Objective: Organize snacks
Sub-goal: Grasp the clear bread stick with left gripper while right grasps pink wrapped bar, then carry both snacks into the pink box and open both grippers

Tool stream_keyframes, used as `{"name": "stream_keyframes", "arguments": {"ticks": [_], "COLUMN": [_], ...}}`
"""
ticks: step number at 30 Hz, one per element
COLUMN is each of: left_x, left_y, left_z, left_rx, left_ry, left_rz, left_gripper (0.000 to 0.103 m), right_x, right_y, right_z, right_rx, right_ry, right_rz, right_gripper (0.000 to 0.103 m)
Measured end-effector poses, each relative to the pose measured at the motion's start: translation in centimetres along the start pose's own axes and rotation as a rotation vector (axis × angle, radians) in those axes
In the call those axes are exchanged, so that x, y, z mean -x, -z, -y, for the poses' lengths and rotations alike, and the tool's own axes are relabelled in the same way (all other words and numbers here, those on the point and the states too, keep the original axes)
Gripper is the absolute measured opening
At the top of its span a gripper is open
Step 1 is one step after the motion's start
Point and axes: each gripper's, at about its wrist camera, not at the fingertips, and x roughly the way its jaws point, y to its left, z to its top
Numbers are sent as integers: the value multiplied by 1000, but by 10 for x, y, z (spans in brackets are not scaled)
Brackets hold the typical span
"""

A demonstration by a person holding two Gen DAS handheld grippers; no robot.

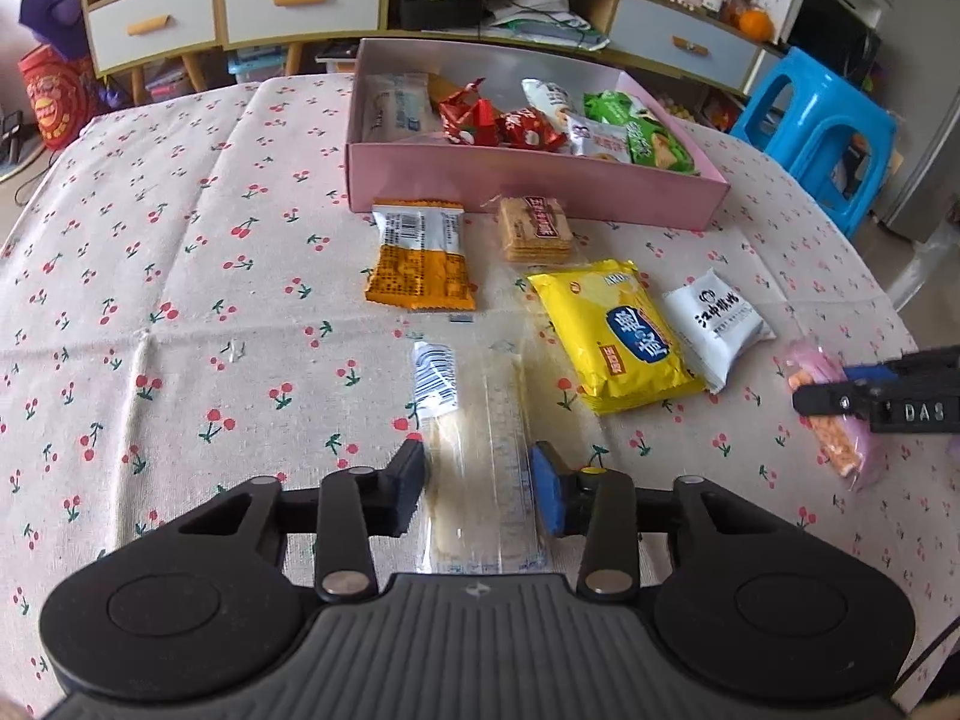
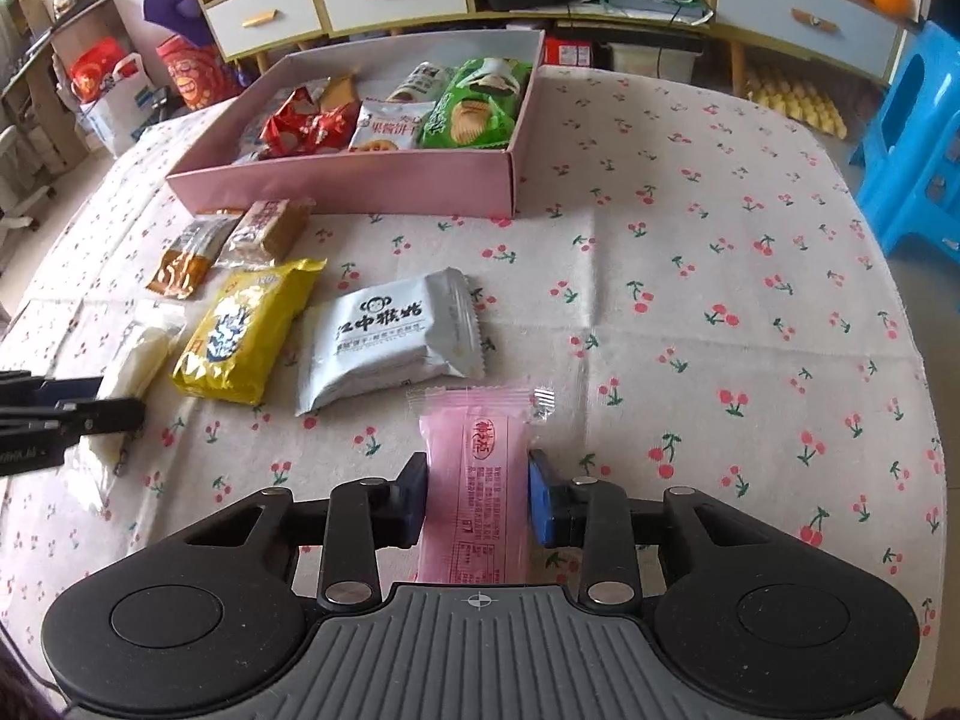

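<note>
A pink box (image 1: 540, 180) (image 2: 360, 192) at the table's far side holds several snack packs. On the cloth lie an orange pack (image 1: 420, 258), a cracker pack (image 1: 534, 228), a yellow pack (image 1: 618, 336) (image 2: 246, 330) and a white pack (image 1: 717, 324) (image 2: 390, 342). My left gripper (image 1: 480, 492) is shut on a clear-wrapped snack (image 1: 474, 450), which also shows in the right wrist view (image 2: 138, 360). My right gripper (image 2: 478, 495) is shut on a pink snack pack (image 2: 477, 480), also seen in the left wrist view (image 1: 831, 414).
The table wears a cherry-print cloth (image 2: 720, 300). A blue plastic stool (image 1: 822, 120) stands off the table's far right. A cabinet with drawers (image 1: 240, 0) lines the back wall.
</note>
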Motion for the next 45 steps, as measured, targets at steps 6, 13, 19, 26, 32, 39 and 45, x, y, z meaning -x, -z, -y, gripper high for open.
{"name": "stream_keyframes", "arguments": {"ticks": [6,13,19,26,32,39,45], "left_x": [0,1,6,17,17,4,-16], "left_y": [-2,-7,-14,-31,-51,-86,-121], "left_z": [-4,-9,-17,-14,-10,-5,-15], "left_rx": [24,69,127,160,205,168,158], "left_ry": [3,5,26,62,93,86,97], "left_rz": [-1,-9,-1,39,80,119,168], "left_gripper": [32,28,26,26,26,25,25], "right_x": [6,3,13,28,31,14,-14], "right_y": [5,5,-10,-44,-73,-108,-147], "right_z": [-2,-8,-7,-12,-21,-35,-32], "right_rx": [13,51,-18,-99,-171,-184,-212], "right_ry": [1,17,-16,-58,-122,-163,-212], "right_rz": [-25,-44,-9,67,117,132,162], "right_gripper": [36,31,31,31,31,31,31]}}
